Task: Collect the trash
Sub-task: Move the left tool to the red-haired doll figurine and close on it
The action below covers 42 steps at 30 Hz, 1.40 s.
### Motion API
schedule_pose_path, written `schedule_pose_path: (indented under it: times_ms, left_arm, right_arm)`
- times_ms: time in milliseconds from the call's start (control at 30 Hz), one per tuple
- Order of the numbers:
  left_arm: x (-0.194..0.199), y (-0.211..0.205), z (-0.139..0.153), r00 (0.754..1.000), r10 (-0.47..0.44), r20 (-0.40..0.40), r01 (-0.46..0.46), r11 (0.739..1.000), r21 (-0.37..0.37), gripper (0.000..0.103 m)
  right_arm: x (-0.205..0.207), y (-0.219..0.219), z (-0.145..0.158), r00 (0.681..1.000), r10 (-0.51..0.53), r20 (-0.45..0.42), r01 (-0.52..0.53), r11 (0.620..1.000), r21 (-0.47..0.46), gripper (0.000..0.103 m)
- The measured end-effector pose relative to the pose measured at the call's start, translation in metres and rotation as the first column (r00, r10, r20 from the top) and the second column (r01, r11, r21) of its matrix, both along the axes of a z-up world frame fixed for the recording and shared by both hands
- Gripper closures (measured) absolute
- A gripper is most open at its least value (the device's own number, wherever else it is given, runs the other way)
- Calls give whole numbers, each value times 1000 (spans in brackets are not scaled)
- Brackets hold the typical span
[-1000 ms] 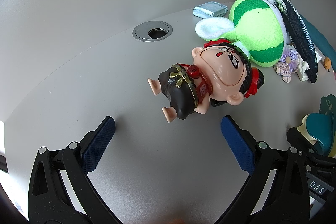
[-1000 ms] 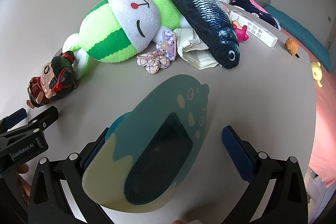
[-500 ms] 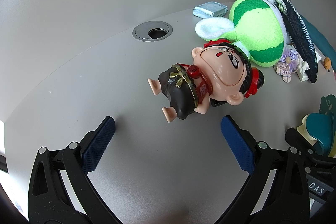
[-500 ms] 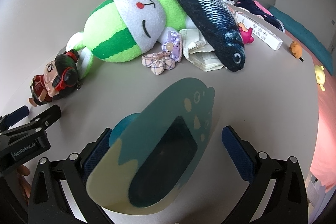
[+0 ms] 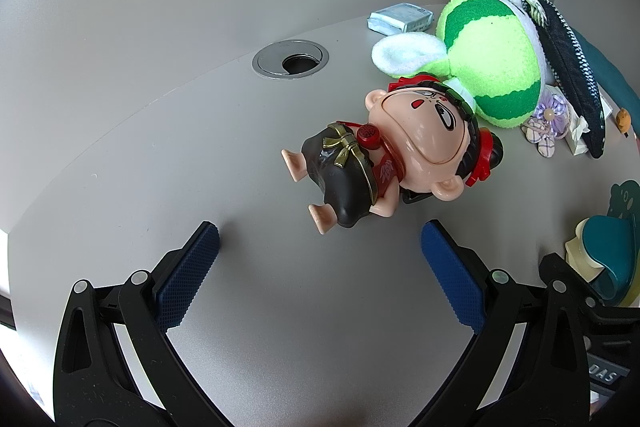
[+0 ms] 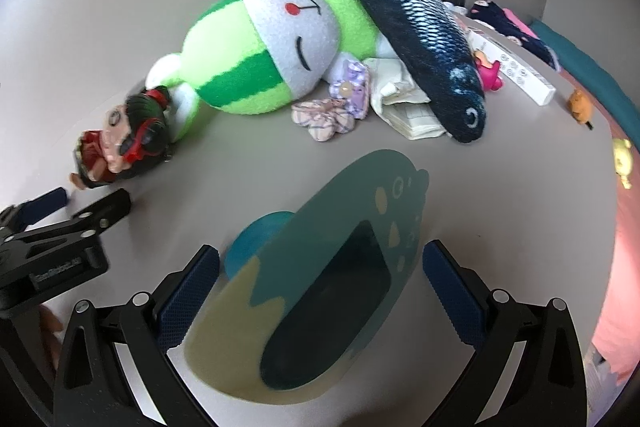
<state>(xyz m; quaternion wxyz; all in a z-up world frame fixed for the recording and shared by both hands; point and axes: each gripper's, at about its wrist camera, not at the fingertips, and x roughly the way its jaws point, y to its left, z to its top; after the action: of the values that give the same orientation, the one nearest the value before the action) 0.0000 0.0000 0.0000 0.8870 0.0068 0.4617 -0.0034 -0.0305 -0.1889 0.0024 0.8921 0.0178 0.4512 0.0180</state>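
Observation:
My left gripper [image 5: 316,251] is open and empty, low over the grey table [image 5: 160,155], just short of a cartoon doll figure [image 5: 396,163] lying on its back. My right gripper [image 6: 320,267] is open around a teal and cream desktop bin [image 6: 320,291] with a dark opening; the pads stand apart from its sides. Crumpled cream paper [image 6: 404,103] lies under a dark blue fish plush [image 6: 424,39]. A pale blue tissue pack [image 5: 400,17] lies at the table's back edge. The bin also shows at the right of the left wrist view [image 5: 608,251].
A green striped rabbit plush [image 6: 260,59] lies beside the doll [image 6: 124,143]. Fabric flowers [image 6: 332,107], a pink toy [image 6: 490,73], a white box [image 6: 516,75] and small animal figures [image 6: 580,103] lie further right. A cable grommet [image 5: 290,59] sits in the table. The left gripper shows in the right view [image 6: 56,223].
The right gripper has drawn back and lifted slightly, so the bin and toys sit lower and farther in its view. The left gripper has not moved.

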Motion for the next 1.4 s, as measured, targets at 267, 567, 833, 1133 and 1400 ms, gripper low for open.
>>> schedule_pose_path:
  times_ms: [267, 567, 833, 1133, 1400]
  left_arm:
    - [-4, 0, 5, 999, -51, 2, 51, 999, -15, 6]
    - [-10, -6, 58, 990, -95, 101, 97, 995, -19, 6]
    - [-1, -5, 52, 987, -144, 75, 148, 987, -60, 6]
    - [18, -30, 61, 978, -187, 95, 185, 982, 28, 6]
    - [5, -10, 62, 982, -158, 100, 146, 982, 117, 6]
  right_arm:
    - [-8, -22, 20, 996, 69, 55, -79, 976, 203, 2]
    - [35, -37, 64, 981, 182, 73, -196, 909, 368, 2]
    - [68, -63, 91, 981, 188, 57, -195, 892, 409, 2]
    - [37, -79, 69, 980, 201, 9, -187, 895, 405, 3]
    - [2, -54, 46, 991, 131, -19, -117, 938, 327, 4]
